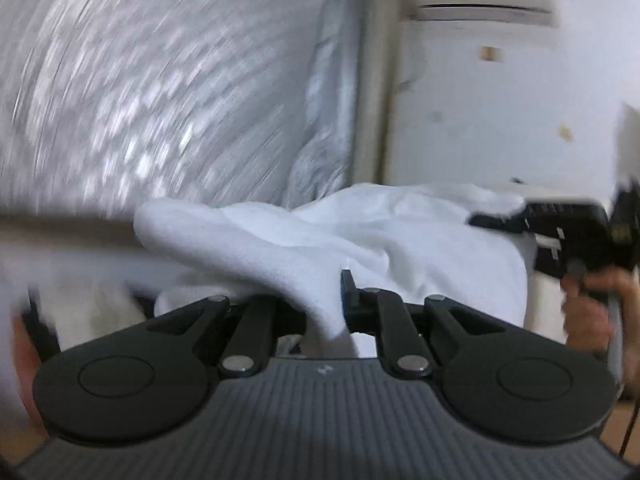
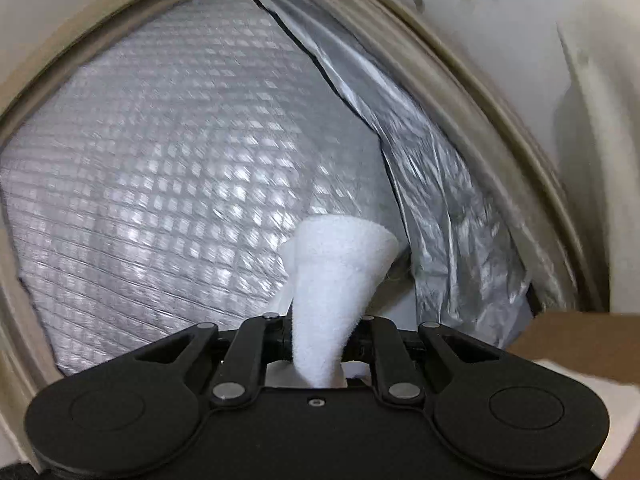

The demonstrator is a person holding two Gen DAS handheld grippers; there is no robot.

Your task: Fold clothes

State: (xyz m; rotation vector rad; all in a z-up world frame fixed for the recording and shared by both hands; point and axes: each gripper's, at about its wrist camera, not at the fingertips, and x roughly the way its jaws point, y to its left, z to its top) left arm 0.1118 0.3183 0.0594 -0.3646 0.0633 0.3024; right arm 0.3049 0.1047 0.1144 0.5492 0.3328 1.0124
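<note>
Two grippers are holding one white cloth (image 1: 304, 236).
Left gripper (image 1: 326, 312) and right gripper (image 2: 320, 344) are each clamping it; no writing is readable.

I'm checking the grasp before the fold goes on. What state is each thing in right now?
White towel: lifted, bunched, stretched between both grippers.
Left gripper: shut on a corner of the towel.
Right gripper: shut on another part of the towel, which sticks up past its fingers.
Air conditioner: mounted high on the wall; on or off can't be told.
Silver foil sheet: hanging over the window, creased at its right edge.
</note>
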